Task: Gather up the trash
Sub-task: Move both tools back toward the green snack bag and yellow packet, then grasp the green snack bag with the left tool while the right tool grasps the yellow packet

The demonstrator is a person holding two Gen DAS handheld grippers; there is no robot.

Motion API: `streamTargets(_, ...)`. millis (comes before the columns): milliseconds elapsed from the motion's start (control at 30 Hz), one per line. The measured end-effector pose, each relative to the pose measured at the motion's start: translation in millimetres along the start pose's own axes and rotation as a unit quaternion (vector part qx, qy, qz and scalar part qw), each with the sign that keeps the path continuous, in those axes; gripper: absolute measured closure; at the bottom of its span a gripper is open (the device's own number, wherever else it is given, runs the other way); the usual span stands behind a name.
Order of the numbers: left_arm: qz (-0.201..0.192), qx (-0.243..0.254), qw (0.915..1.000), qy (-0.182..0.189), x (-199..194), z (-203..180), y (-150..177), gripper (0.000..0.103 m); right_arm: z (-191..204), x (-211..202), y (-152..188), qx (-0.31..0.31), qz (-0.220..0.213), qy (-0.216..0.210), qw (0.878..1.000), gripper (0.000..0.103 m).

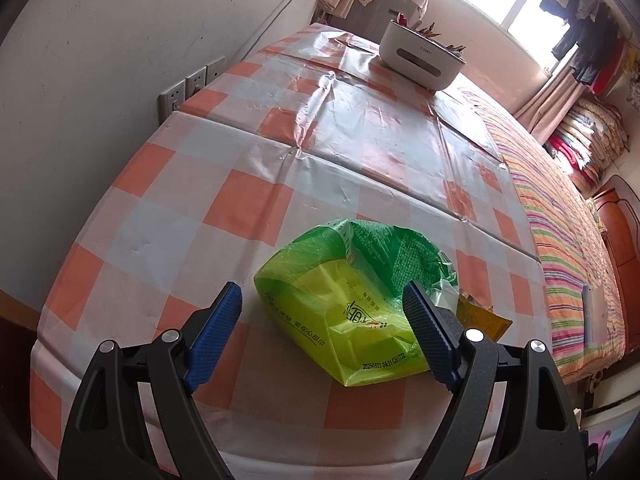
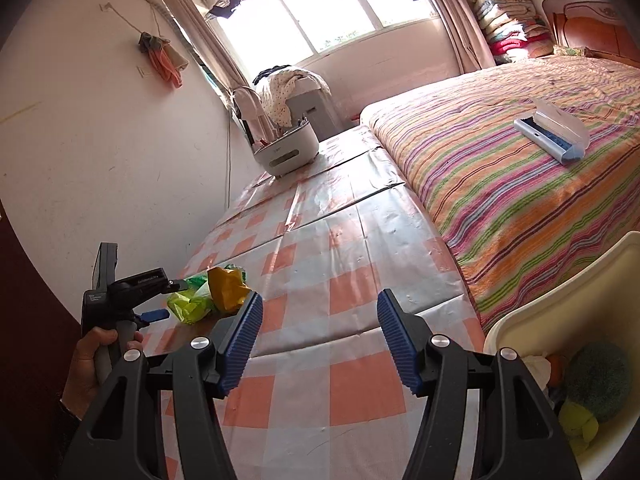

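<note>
The left gripper (image 1: 322, 312) tilts steeply down over the near edge of the checked worktop (image 1: 224, 184), jaws apart around a green plastic bag (image 1: 348, 300) without pressing it. A yellow wrapper (image 1: 482, 318) lies just beside the bag. A hand (image 2: 94, 360) grips the left handle. The right gripper (image 2: 319, 320) points more level, jaws apart and empty. A white bin (image 2: 560, 292) stands off the worktop's near right corner

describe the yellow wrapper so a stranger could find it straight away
Start at the checked table beside the striped bed. Near its wall-side front corner lies a green plastic bag. The yellow wrapper touches it on the bed side, smaller and mustard-coloured.
</note>
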State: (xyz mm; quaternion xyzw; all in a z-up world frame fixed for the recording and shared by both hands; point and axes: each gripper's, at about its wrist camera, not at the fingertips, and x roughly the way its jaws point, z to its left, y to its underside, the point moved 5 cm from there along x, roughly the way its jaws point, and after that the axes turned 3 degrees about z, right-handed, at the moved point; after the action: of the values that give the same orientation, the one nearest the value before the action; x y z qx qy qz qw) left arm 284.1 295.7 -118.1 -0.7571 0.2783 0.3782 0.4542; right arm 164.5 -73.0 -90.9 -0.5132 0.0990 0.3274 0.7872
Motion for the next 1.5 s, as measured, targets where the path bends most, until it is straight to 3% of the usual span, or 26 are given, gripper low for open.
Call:
streamTargets(333, 0.012, -0.019, 0.9997, -0.008, 24, 14, -5, 0.024, 64, 48, -5, -0.08, 0.055, -0.047, 0.994, 0.045)
streamTargets(500, 0.006, 0.01, 0.9998, -0.015, 28, 5, -5, 0.05, 80, 73, -2, -0.09, 0.081, -0.055, 0.991, 0.045)
streamTargets(733, 0.008, 0.005, 1.0, -0.003, 22, 6, -3, 0.064, 101, 114, -1, -0.115, 0.118, -0.059, 0.985, 0.045)
streamTargets(900, 0.012, 0.015, 0.9998, -0.007, 16, 7, 1, 0.065, 117, 147, 5, -0.132, 0.15, -0.053, 0.978, 0.045)
streamTargets(1133, 0.001, 0.025, 0.9996, -0.015, -2, 14, 2, 0.067, 134, 176, 7, -0.171, 0.162, -0.041, 0.971, 0.045)
streamTargets(1367, -0.017, 0.021, 0.9994, -0.021, -28, 31, 5, 0.068, 132, 203, 12, -0.181, 0.179, -0.022, 0.967, 0.059)
streamTargets(1433, -0.017, 0.024, 0.9993, -0.024, -31, 34, 7, 0.068, 131, 208, 15, -0.187, 0.182, -0.016, 0.965, 0.074)
streamTargets(1500, -0.017, 0.026, 0.9992, -0.024, -34, 36, 11, 0.068, 130, 209, 17, -0.188, 0.183, -0.019, 0.965, 0.079)
